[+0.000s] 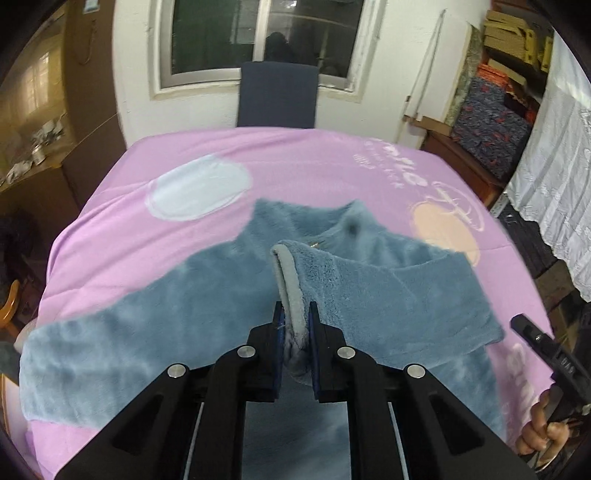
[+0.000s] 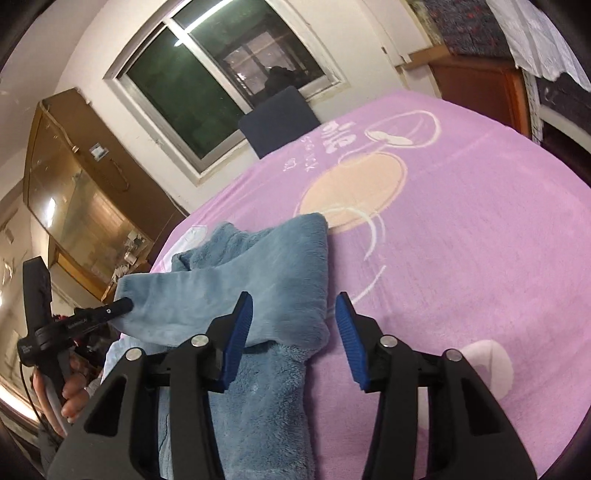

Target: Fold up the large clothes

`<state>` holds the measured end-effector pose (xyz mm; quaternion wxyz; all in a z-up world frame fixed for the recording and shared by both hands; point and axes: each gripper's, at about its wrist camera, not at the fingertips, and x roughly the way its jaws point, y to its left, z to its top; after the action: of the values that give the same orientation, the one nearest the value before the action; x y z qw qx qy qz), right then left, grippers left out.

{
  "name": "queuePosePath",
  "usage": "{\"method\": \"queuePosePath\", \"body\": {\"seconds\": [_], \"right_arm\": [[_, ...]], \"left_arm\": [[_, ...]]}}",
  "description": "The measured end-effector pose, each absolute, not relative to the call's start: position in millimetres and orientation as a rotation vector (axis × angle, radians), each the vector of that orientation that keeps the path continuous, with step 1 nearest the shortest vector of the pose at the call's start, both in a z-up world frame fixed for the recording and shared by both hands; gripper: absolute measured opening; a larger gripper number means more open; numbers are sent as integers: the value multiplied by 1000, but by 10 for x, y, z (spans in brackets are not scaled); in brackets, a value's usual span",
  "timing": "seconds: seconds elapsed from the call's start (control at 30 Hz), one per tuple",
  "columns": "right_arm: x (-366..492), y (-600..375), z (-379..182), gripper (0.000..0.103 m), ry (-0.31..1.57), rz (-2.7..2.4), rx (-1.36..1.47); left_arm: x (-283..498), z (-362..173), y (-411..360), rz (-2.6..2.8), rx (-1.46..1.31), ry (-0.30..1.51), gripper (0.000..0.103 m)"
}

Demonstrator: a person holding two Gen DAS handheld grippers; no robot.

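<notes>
A fluffy blue garment (image 1: 177, 295) lies spread on a pink blanket (image 1: 303, 162), one sleeve reaching out to the left. My left gripper (image 1: 295, 306) is shut on the garment's grey-trimmed edge (image 1: 286, 273) and holds that flap raised above the rest. In the right wrist view the lifted flap (image 2: 258, 273) hangs from the left gripper (image 2: 120, 306). My right gripper (image 2: 295, 299) is open low over the garment's right edge (image 2: 280, 384); a fold of cloth lies between its blue pads (image 2: 240, 325), which do not press on it.
The blanket (image 2: 461, 240) covers a bed or table. A dark blue chair (image 1: 277, 96) stands at its far edge under a window (image 1: 266, 33). A wooden cabinet (image 2: 74, 203) is at the left, stacked boxes (image 1: 491, 122) and a white curtain (image 1: 554, 184) at the right.
</notes>
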<state>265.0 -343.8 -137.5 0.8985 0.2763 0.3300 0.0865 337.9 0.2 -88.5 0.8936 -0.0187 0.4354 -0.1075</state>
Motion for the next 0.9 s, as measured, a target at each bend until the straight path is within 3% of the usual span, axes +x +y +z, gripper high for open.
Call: {"method": "queuePosePath", "body": {"seconds": [0.13, 0.2, 0.43, 0.5, 0.57, 0.73, 0.9], "right_arm": [[2713, -3287, -1384, 32, 702, 205, 525], [2748, -3201, -1369, 29, 717, 203, 495], [3086, -2874, -1425, 27, 853, 171, 357], [3174, -2878, -1597, 21, 920, 135, 342], [3154, -2879, -1603, 20, 907, 137, 315], [3181, -2940, -1408, 24, 883, 147, 333], [3489, -2845, -1224, 24, 844, 155, 317]], "left_arm": [[3383, -1148, 144, -204, -46, 969, 18], [3366, -1231, 161, -177, -17, 983, 38], [3315, -1226, 150, -210, -29, 971, 40], [3371, -1393, 30, -194, 37, 1014, 40], [3408, -1546, -34, -181, 69, 1040, 41], [3422, -1346, -27, -219, 13, 976, 41], [3606, -1389, -237, -242, 45, 991, 50]]}}
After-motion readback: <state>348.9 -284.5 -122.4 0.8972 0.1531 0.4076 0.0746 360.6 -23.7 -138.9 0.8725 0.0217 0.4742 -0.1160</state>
